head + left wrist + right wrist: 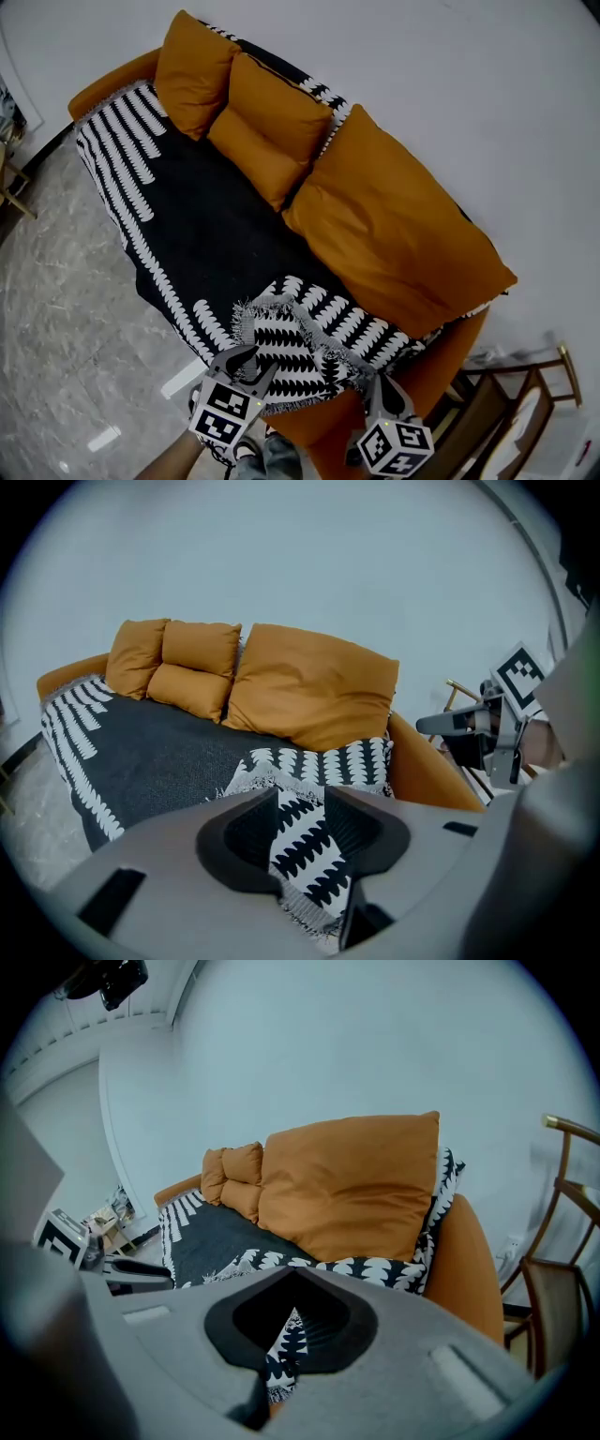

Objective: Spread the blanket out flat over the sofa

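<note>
A black-and-white patterned blanket covers the seat of an orange sofa. At the near right end its fringed corner is folded back over the seat edge. My left gripper is shut on that corner's left part, and the fabric runs between the jaws in the left gripper view. My right gripper is shut on the corner's right part by the orange armrest, with a strip of blanket hanging between its jaws. Three orange cushions lean on the backrest.
A wooden chair stands right of the sofa, close to my right gripper. Grey marble floor lies left of the sofa. A white wall runs behind it. The person's legs and shoes are between the grippers.
</note>
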